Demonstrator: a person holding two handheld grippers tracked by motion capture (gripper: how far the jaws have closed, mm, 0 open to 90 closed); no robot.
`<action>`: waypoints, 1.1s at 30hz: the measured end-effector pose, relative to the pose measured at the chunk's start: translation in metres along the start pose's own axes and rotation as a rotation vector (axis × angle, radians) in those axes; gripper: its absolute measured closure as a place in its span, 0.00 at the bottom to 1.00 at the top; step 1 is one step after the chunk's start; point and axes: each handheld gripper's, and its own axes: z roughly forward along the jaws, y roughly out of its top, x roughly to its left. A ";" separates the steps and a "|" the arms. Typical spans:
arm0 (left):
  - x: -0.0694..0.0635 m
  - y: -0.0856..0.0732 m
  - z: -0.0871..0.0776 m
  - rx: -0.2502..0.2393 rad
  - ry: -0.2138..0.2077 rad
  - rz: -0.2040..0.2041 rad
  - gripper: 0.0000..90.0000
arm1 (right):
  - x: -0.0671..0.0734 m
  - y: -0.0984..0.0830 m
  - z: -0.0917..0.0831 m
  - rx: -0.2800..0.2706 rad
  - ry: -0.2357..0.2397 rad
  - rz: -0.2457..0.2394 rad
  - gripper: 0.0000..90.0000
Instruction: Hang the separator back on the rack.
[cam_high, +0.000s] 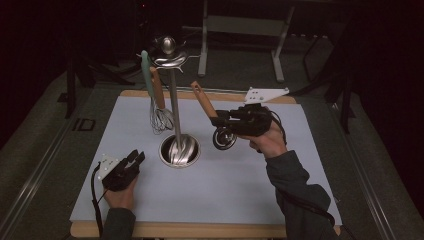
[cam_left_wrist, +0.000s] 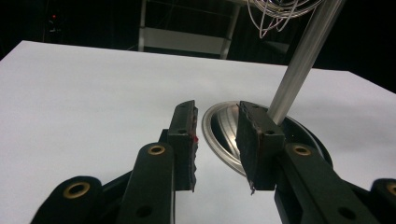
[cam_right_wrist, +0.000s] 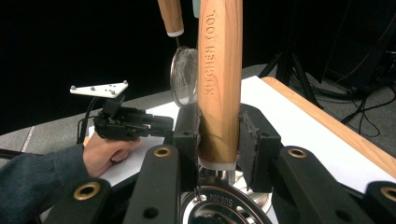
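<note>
Handle wording: "KITCHEN TOOL", stamped lengthwise into the wooden handle (cam_right_wrist: 219, 79), reading from its lower end up toward twelve o'clock in the right gripper view.
Metal stamp: "SUS304" (seen upside down) on the steel part (cam_right_wrist: 224, 205) just under that handle, at six o'clock.
Other lettering: none legible on the table or stand.

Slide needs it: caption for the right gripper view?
Right gripper clamps a wooden-handled kitchen tool; the left gripper rests beyond.
</note>
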 end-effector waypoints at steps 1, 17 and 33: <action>0.000 0.000 0.000 0.000 0.000 0.000 0.76 | 0.001 0.001 -0.001 -0.005 0.000 0.001 0.78; 0.000 0.000 0.000 -0.001 0.000 0.000 0.76 | 0.005 0.011 -0.005 -0.047 0.007 -0.018 0.79; 0.000 0.000 0.000 -0.001 0.001 -0.001 0.76 | 0.011 0.015 -0.005 -0.094 0.022 -0.028 0.79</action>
